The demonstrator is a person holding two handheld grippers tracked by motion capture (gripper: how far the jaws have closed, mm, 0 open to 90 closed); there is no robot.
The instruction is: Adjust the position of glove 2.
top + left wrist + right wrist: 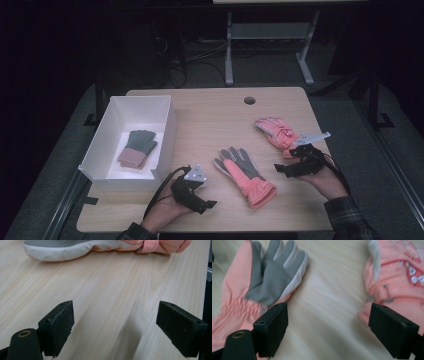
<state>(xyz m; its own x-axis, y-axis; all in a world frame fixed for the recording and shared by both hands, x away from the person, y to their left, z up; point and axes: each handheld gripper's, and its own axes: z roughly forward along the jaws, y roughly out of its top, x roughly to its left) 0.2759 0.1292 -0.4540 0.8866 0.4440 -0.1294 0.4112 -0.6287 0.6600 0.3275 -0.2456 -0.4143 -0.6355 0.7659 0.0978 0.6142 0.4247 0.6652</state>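
Your left gripper (206,196) rests released at 7 o'clock, so the palm-up glove (244,175) lies free mid-surface. Your right gripper (281,169), jaws apart and empty, sits beside the second glove (274,131) at 2 o'clock. The white bin (167,131) at 10 o'clock already holds a grey pair (138,148).

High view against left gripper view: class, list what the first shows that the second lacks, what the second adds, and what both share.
High view alone: a white box holding a grey-green glove, a second pink glove, and the right gripper. Left gripper view alone: the left gripper close up, its jaws wide apart over bare wood. Both: the wooden table and the pink glove with grey palm.
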